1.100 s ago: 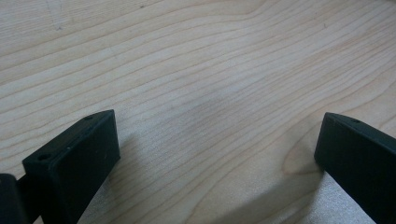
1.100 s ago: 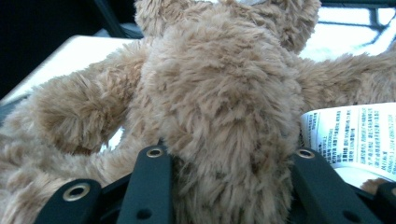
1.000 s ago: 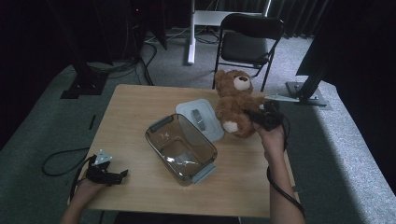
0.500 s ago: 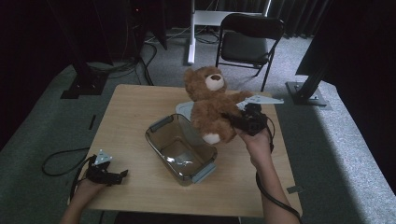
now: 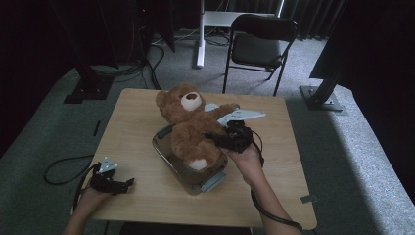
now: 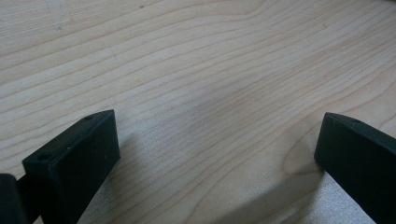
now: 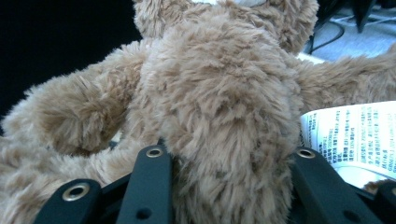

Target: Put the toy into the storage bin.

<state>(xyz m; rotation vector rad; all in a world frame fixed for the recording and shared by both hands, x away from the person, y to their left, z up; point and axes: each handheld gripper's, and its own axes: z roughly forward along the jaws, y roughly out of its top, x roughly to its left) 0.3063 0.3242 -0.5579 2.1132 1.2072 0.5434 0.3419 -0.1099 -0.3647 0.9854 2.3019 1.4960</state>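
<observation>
My right gripper (image 5: pixel 230 139) clamps the teddy bear (image 5: pixel 192 128) over the clear container (image 5: pixel 208 179), probably touching; left gripper (image 5: pixel 113 183) rests released, well left.

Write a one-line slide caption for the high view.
Right gripper clamps a brown teddy bear over a clear container on the wooden table, left gripper resting open.

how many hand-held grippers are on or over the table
2. The left hand-held gripper rests on the table at its near left corner, jaws open. The right hand-held gripper holds the teddy bear over the clear container.
</observation>
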